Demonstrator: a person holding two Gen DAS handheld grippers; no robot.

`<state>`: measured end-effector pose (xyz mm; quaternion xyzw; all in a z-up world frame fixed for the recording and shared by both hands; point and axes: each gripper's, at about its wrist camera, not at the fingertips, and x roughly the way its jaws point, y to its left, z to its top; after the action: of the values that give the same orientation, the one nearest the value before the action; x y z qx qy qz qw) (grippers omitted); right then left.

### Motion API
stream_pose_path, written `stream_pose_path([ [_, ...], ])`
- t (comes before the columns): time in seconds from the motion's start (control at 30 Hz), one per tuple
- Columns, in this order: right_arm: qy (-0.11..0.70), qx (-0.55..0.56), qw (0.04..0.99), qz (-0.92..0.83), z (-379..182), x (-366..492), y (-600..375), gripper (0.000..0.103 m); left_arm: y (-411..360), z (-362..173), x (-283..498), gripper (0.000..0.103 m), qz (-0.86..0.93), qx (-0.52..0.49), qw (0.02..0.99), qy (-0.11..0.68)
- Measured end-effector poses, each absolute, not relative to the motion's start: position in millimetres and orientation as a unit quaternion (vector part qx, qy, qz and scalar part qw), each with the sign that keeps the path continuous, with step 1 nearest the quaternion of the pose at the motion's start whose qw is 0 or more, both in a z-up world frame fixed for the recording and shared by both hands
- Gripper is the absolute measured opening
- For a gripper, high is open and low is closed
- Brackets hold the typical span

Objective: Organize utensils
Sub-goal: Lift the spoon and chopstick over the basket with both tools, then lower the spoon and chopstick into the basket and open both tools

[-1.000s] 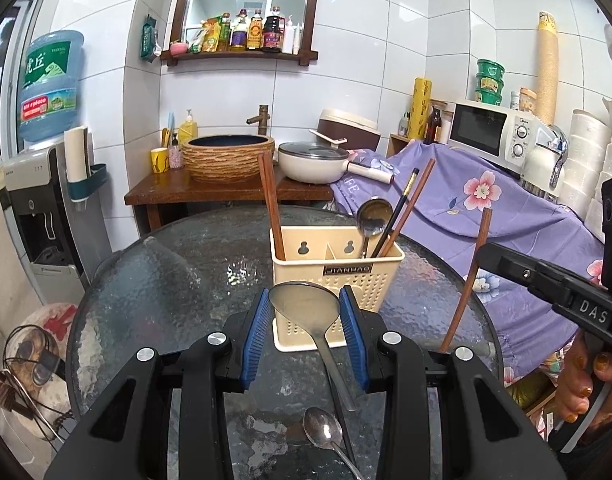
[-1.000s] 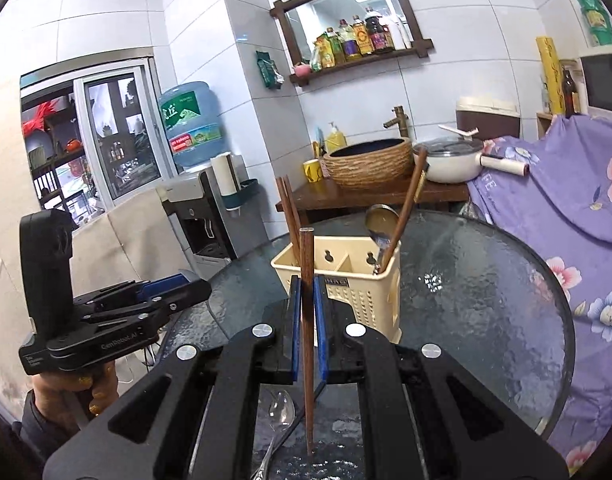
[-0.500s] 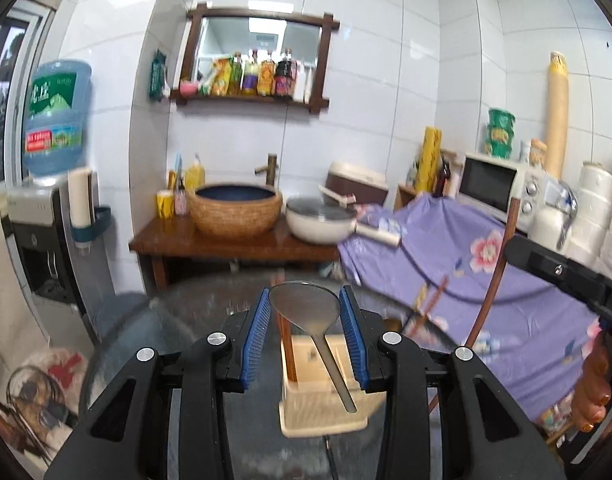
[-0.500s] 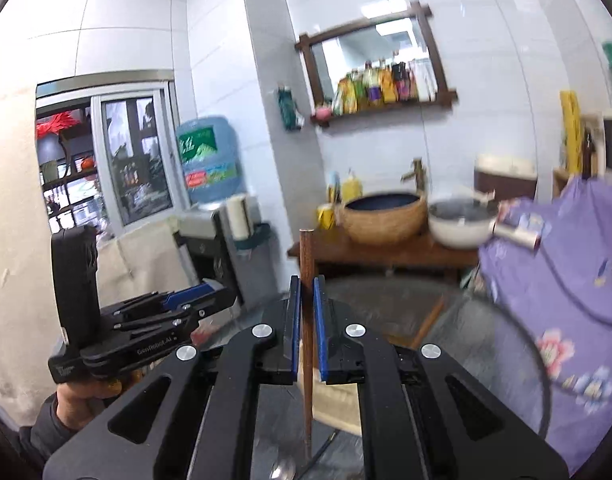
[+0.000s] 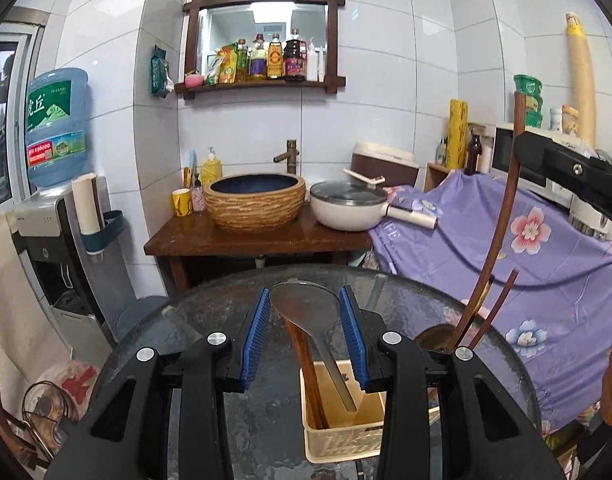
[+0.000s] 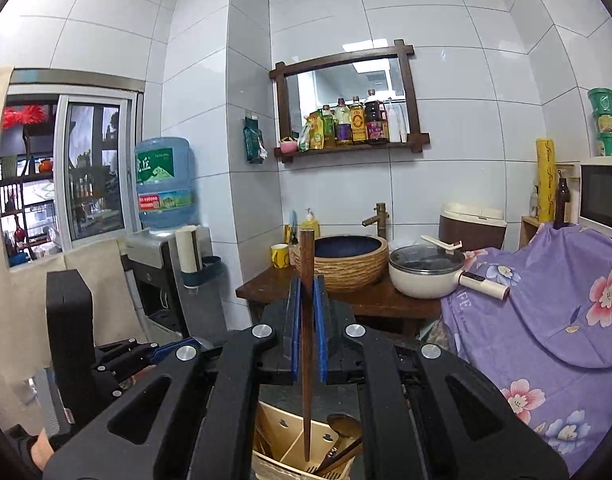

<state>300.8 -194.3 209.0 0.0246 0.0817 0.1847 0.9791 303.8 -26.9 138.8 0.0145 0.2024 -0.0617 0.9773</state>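
Observation:
In the left wrist view my left gripper (image 5: 305,314) is shut on a metal spoon (image 5: 306,300), its blue pads pressing the sides of the bowl. The spoon's handle slants down into the cream utensil holder (image 5: 342,436), beside brown chopsticks (image 5: 306,364) that stand in it. My right gripper (image 6: 306,314) is shut on a single brown chopstick (image 6: 306,256), held upright. Its lower tip hangs just over the holder (image 6: 282,436), where another spoon (image 6: 344,426) and more chopsticks rest. The right gripper (image 5: 566,168) with its chopstick (image 5: 502,216) also shows at the right of the left wrist view.
The holder stands on a round glass table (image 5: 486,320). Behind it are a wooden stand (image 5: 226,240) with a woven basin and a white pot (image 5: 346,208). A water dispenser (image 5: 54,216) is at the left. A purple flowered cloth (image 5: 546,248) covers things at the right.
Both grippers have risen and moved in over the holder, each with its utensil still held. The holder has dropped from mid-frame to the bottom of both views.

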Motion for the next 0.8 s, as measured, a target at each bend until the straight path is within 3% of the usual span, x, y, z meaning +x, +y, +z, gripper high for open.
stream_pose_path([
  [0.37, 0.120, 0.017, 0.978, 0.172, 149.2, 310.2, -188.4, 0.007, -36.4, 88.3, 307.1, 0.035, -0.072, 0.030, 0.968, 0.239],
  [0.8, 0.142, 0.041, 0.975, 0.168, 132.9, 312.9, -199.9, 0.008, -50.0, 59.1, 296.4, 0.035, -0.078, 0.061, 0.964, 0.249],
])
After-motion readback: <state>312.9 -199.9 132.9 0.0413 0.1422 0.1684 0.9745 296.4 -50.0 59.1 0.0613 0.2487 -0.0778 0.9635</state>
